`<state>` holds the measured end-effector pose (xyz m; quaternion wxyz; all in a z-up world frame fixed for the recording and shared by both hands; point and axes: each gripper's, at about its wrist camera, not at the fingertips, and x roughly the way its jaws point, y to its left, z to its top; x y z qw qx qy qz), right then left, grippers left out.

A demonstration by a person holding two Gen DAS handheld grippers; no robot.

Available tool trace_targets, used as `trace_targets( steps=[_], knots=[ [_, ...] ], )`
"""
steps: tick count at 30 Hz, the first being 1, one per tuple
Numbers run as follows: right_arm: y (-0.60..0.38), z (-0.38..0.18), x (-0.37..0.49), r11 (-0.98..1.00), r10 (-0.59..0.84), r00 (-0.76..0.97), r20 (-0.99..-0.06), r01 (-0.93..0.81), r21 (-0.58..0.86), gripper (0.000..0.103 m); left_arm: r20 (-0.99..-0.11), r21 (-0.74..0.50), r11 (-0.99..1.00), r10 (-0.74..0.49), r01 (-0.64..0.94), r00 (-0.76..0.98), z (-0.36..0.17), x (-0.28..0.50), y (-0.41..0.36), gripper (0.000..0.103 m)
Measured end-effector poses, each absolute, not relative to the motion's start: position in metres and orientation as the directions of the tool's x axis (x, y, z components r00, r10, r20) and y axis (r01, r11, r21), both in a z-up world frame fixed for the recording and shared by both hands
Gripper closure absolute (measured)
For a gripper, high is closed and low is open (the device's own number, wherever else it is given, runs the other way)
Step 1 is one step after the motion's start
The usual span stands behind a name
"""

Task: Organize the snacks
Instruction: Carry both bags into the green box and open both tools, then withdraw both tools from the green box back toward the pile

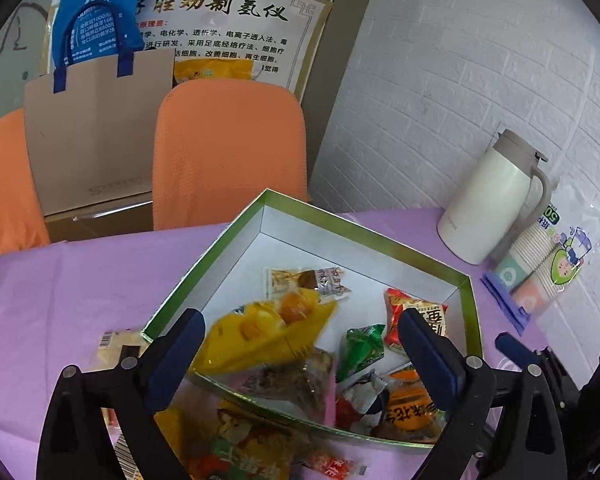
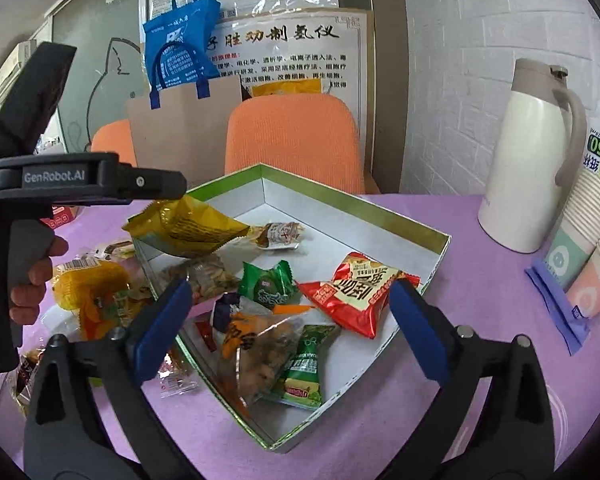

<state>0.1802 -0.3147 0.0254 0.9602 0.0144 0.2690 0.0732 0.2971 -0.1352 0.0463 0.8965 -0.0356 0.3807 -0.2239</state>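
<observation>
Filling the box: I judge the job over halfway done. Most snacks are already in the green-rimmed box, which sits mid-frame on the purple-covered bench.
Yellow packet: the yellow packet sits tilted over the box's left wall. It is blurred in the left wrist view, so I cannot tell whether it is resting or dropping.
Inside the box: I count at least eight packets. They include the red packet, a green packet, a green-and-yellow sachet, a clear nut pack and a small brown sweet.
Left outside: at least four packets lie on the bench at the lower left of the right wrist view, among them an orange-yellow bag and a clear wrapper.
Left hand-held gripper: its fingers are spread wide over the box and pinch nothing.
Right hand-held gripper: it is also spread wide and empty, poised above the box's near corner.
Hand: one is visible, on the left tool's grip.
Surroundings: one white jug, one sleeve of paper cups and two orange chairs.
</observation>
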Motion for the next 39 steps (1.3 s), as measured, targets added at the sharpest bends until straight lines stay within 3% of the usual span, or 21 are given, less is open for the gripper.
trace_targets(
  steps=[7,17,23,27,32,39],
  knots=[
    [-0.317,0.047,0.163,0.986,0.163,0.849,-0.503,-0.116,0.123,0.004,-0.637,-0.237,0.896,-0.436,0.377,0.636,0.069,0.271,-0.113,0.004],
    [-0.294,0.113,0.096,0.978,0.194,0.907,-0.373,-0.15,0.143,0.001,-0.626,-0.204,0.915,-0.395,0.347,0.672,0.114,0.194,-0.062,0.004],
    [-0.284,0.114,0.059,0.965,0.241,0.911,-0.334,-0.188,0.182,0.001,-0.627,-0.225,0.918,-0.393,0.327,0.672,0.11,0.14,-0.018,0.004],
    [-0.279,0.079,0.061,0.961,0.268,0.855,-0.443,-0.203,0.189,0.001,-0.638,-0.269,0.909,-0.415,0.318,0.648,0.09,0.117,0.01,0.004],
    [-0.272,0.03,0.08,0.948,0.309,0.731,-0.609,-0.188,0.255,0.001,-0.663,-0.235,0.918,-0.392,0.319,0.638,0.064,0.098,0.027,0.004],
    [-0.213,0.002,0.12,0.908,0.417,0.613,-0.671,-0.304,0.287,0.015,-0.661,-0.266,0.907,-0.418,0.326,0.624,0.035,0.071,0.039,0.004]
  ],
)
